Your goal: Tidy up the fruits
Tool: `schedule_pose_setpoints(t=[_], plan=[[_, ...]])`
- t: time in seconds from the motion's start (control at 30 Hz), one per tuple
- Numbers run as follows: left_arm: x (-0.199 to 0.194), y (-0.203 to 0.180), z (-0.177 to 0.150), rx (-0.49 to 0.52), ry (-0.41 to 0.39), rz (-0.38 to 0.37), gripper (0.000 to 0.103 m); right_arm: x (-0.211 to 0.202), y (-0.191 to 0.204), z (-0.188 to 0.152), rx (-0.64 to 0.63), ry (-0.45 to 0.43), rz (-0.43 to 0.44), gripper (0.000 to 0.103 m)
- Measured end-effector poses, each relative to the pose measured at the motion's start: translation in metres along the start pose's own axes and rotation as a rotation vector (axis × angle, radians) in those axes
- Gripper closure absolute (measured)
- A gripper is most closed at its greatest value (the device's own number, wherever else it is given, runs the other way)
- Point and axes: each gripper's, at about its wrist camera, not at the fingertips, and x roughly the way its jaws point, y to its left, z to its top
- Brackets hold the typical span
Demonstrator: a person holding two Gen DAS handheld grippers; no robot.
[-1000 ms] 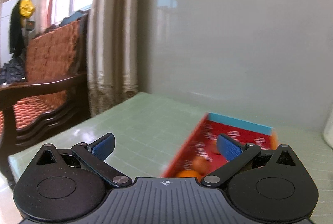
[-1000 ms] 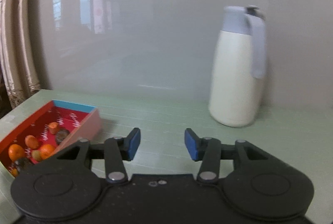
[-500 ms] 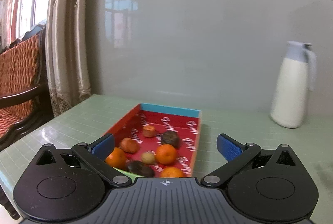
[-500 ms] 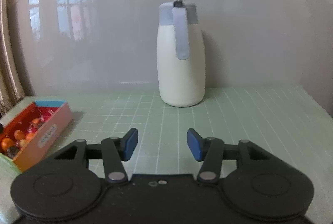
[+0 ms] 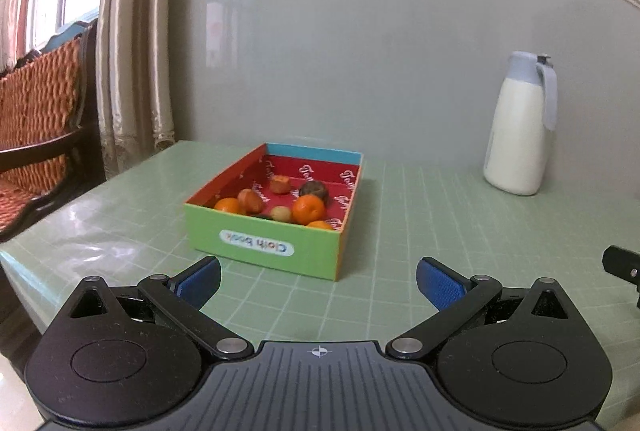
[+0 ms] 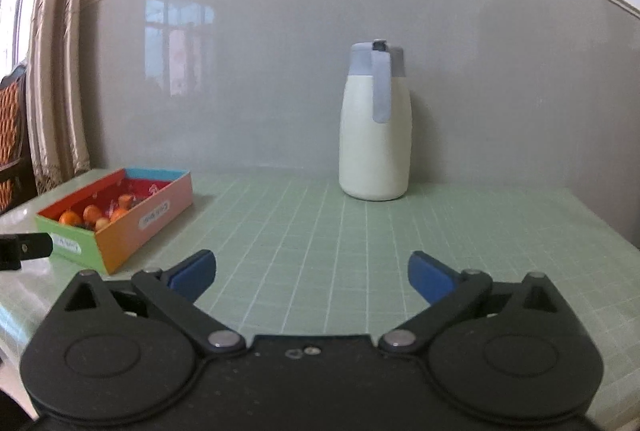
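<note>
Fruit [image 5: 308,209] is all sitting in that colourful cardboard box [image 5: 260,241] on the green gridded table [image 5: 420,231], a few orange ones plus a couple of darker and paler bits, with the box over on the left half and a white jug [image 6: 375,135] standing well apart by the back wall. Left gripper [image 5: 318,281] is spread wide with nothing in it, pointing straight at the box's near end. Right gripper [image 6: 310,277] has just been opening its jaws and now gapes wide too, nothing between them, aimed at bare table in front of the jug.
</note>
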Motion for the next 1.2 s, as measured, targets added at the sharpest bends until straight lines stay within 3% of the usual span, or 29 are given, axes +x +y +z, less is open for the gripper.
schedule_pose_setpoints(t=[0.1,0.37,1.2], plan=[[-0.004,0.0,-0.001,0.0,-0.043,0.004,0.0,0.004,0.002,-0.006,-0.024,0.038,-0.015,0.0],[-0.007,-0.006,-0.007,0.04,-0.088,0.017,0.0,-0.004,0.004,-0.01,0.001,0.03,-0.029,0.0],[-0.006,-0.003,-0.008,0.03,-0.074,0.018,0.0,0.003,0.015,-0.013,-0.019,0.052,-0.006,0.0]])
